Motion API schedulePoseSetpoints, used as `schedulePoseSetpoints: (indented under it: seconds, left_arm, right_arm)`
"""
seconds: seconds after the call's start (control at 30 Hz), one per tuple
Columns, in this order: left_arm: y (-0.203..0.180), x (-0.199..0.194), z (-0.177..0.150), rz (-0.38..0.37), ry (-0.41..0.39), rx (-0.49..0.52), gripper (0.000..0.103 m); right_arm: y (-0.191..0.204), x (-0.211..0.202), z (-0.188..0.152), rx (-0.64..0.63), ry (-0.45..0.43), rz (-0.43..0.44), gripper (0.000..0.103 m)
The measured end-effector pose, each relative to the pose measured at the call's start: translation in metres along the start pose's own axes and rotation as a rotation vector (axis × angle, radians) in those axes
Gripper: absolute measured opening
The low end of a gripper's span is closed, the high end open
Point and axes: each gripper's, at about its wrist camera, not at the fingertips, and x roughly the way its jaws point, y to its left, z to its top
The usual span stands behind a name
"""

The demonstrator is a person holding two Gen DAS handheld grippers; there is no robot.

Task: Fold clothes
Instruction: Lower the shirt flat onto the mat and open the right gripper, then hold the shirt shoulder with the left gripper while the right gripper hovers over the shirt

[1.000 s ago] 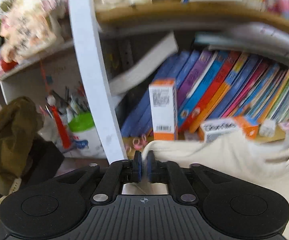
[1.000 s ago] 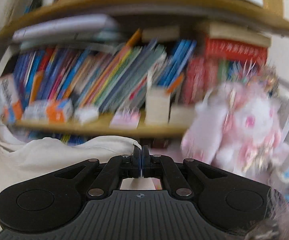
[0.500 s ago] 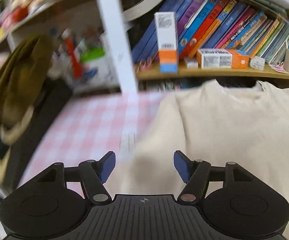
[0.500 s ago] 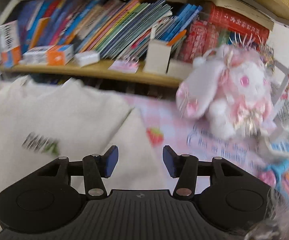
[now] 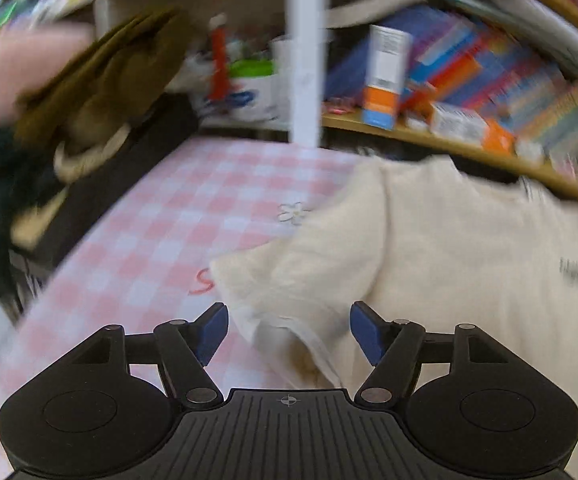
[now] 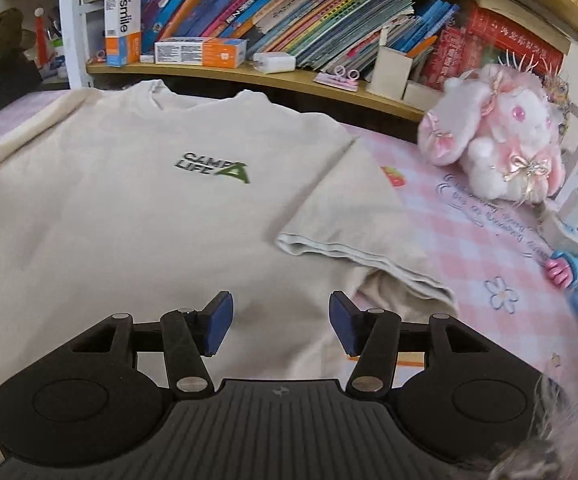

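A cream T-shirt (image 6: 137, 216) with a dark and green chest print lies flat, front up, on a pink checked tablecloth (image 6: 485, 248), its neck toward the bookshelf. My right gripper (image 6: 281, 322) hovers over the shirt's body near the right sleeve (image 6: 353, 224); its jaws are opening and nothing is between them. In the left wrist view the same T-shirt (image 5: 457, 264) shows blurred. My left gripper (image 5: 289, 330) hangs above the left sleeve hem (image 5: 285, 320), jaws opening, the pads not pressing on the cloth.
A low bookshelf (image 6: 289, 76) with books and boxes runs along the back. A pink plush rabbit (image 6: 497, 148) sits at the right, a blue and pink toy (image 6: 573, 272) by the right edge. A heap of olive clothing (image 5: 101, 92) and a white post (image 5: 305, 52) stand at the left.
Both grippers were shut on the shirt's upper edge, held up. They have let go, opened, and drawn back and down; the shirt now lies flat on the table.
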Motion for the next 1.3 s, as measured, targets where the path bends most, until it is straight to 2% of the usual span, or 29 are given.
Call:
schedulePoseSetpoints:
  seconds: [0.07,0.17,0.2,0.23,0.3,0.5,0.57,0.6,0.63,0.7,0.77,0.83,0.93,1.1,1.3]
  left_arm:
    - [0.019,0.003,0.014,-0.03,0.032,-0.138,0.069]
    - [0.041,0.029,0.024,-0.089,0.103,-0.302,0.069]
    - [0.043,0.037,0.028,-0.078,0.112,-0.321,0.068]
    - [0.042,0.043,0.031,-0.059,0.108,-0.318,0.067]
    - [0.042,0.053,0.036,-0.007,0.1,-0.304,0.065]
    - [0.046,0.065,0.049,0.008,0.08,-0.276,0.064]
    - [0.04,0.068,0.053,0.033,0.078,-0.208,0.048]
    - [0.037,0.069,0.054,0.047,0.075,-0.176,0.029]
    - [0.034,0.071,0.055,0.061,0.073,-0.145,0.019]
    - [0.038,0.073,0.058,0.017,0.083,-0.148,0.009]
    - [0.045,0.076,0.062,-0.033,0.101,-0.172,0.007]
    - [0.06,0.076,0.074,-0.03,0.058,-0.186,0.007]
    - [0.092,0.083,0.099,0.037,-0.019,-0.234,0.007]
    - [0.123,0.106,0.128,0.058,-0.004,-0.192,0.007]
    - [0.121,0.127,0.12,0.072,0.015,-0.147,0.007]
  right_arm:
    - [0.007,-0.002,-0.002,-0.012,0.005,0.011,0.051]
    - [0.02,-0.002,-0.006,-0.058,0.026,0.014,0.047]
    - [0.025,-0.001,-0.008,-0.077,0.034,0.01,0.041]
    - [0.029,0.0,-0.009,-0.093,0.05,0.01,0.032]
    - [0.036,0.0,-0.012,-0.109,0.077,0.019,0.021]
    - [0.052,-0.006,-0.02,-0.157,0.095,-0.019,0.02]
    - [0.056,-0.006,-0.02,-0.174,0.098,-0.033,0.019]
    - [0.058,-0.006,-0.021,-0.182,0.099,-0.04,0.019]
    - [0.06,-0.006,-0.02,-0.188,0.103,-0.045,0.017]
    - [0.064,-0.005,-0.019,-0.199,0.111,-0.053,0.013]
    - [0.068,-0.003,-0.018,-0.209,0.119,-0.061,0.012]
    - [0.069,-0.001,-0.017,-0.21,0.128,-0.07,0.011]
    - [0.069,0.001,-0.014,-0.201,0.145,-0.076,0.011]
    - [0.068,0.005,-0.008,-0.165,0.176,-0.088,0.011]
    - [0.066,0.009,-0.004,-0.129,0.194,-0.099,0.011]
